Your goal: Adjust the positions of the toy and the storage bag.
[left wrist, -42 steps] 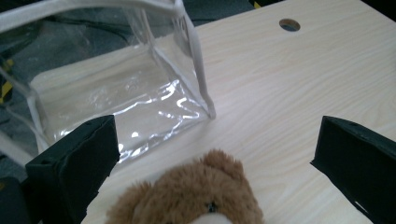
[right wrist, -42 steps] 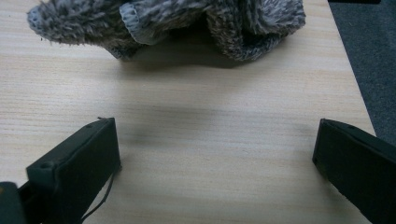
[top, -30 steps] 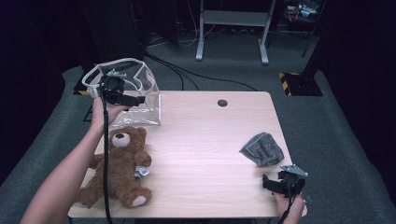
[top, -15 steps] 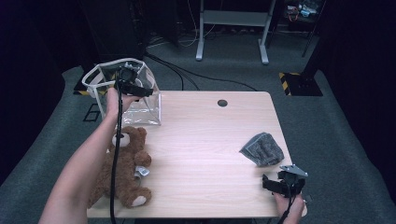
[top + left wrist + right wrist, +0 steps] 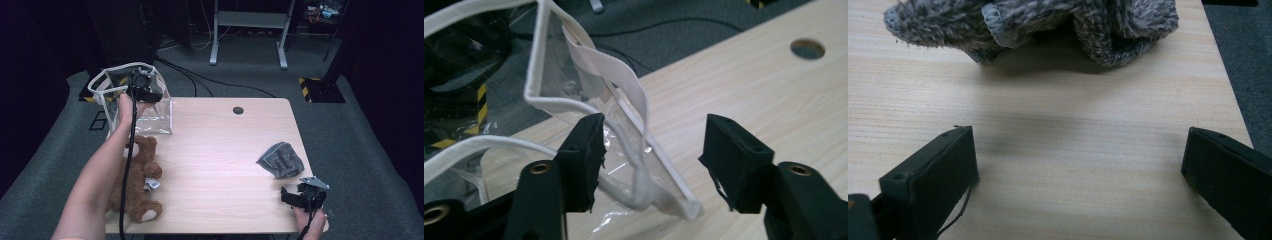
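Observation:
A clear plastic bag [image 5: 159,119] with white trim stands open at the table's far left corner. My left gripper [image 5: 145,91] hangs over its right rim. In the left gripper view the jaws [image 5: 651,145] have just been closing. The bag's white strap [image 5: 606,67] and trimmed corner [image 5: 689,207] lie between them. The left pad touches the plastic and the right pad stands apart from it. My right gripper [image 5: 300,196] rests open at the front right edge, nothing between its jaws [image 5: 1080,170]. A grey knitted piece [image 5: 1048,25] lies just ahead of it on the table [image 5: 282,160].
A brown teddy bear [image 5: 137,175] lies on its back at the front left, under my left forearm. A round cable hole [image 5: 238,110] sits at the back middle of the wooden table [image 5: 220,165]. Dark carpet and a grey stand surround it.
My left gripper has moved right and down to the bag's right rim, and its jaws have narrowed around the strap. The right gripper has stayed put.

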The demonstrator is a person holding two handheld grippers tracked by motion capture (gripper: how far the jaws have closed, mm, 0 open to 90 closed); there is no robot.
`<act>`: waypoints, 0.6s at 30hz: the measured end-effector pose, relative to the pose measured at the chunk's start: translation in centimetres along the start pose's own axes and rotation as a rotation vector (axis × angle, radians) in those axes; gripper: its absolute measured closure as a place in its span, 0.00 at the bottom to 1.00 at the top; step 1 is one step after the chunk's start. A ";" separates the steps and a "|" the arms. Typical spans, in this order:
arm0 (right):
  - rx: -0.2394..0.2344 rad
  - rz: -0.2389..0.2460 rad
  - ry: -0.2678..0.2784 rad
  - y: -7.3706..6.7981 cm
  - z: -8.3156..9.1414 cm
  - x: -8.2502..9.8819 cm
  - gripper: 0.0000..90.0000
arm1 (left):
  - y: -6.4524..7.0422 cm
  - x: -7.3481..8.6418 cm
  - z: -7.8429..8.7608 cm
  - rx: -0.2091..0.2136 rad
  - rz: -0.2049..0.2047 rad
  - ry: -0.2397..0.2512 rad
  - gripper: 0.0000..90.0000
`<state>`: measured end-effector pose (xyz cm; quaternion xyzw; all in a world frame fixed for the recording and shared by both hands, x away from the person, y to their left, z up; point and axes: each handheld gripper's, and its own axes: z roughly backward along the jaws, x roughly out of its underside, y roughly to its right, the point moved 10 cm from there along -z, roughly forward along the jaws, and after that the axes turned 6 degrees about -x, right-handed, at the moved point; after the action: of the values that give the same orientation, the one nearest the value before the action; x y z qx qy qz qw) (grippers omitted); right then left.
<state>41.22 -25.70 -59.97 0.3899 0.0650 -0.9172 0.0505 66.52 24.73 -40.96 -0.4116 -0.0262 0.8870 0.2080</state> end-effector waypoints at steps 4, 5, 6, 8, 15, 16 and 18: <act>-0.002 0.006 0.002 0.0 0.0 0.0 0.01 | 0.2 0.0 -0.3 -0.008 0.006 -0.004 0.78; -0.002 0.006 0.002 0.0 0.0 0.0 0.01 | 0.2 0.0 -0.3 -0.008 0.008 -0.005 0.87; -0.002 0.006 0.002 0.0 0.0 0.0 0.01 | 0.3 0.0 -0.4 0.005 0.018 -0.002 0.90; -0.002 0.006 0.002 0.0 0.0 0.0 0.01 | 0.3 0.0 -0.4 0.009 0.012 0.001 0.92; -0.003 0.006 0.002 0.0 0.0 0.0 0.01 | 1.2 -0.5 -0.6 0.042 -0.004 0.025 0.94; -0.003 0.006 0.002 0.0 0.0 0.0 0.01 | 1.3 -0.6 -0.6 0.050 -0.012 0.030 0.94; -0.003 0.006 0.002 0.0 0.0 0.0 0.01 | 1.6 -0.7 -0.6 0.054 -0.022 0.031 0.94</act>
<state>41.22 -25.71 -59.96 0.3909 0.0651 -0.9166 0.0536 66.79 22.88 -41.21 -0.4190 -0.0036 0.8787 0.2288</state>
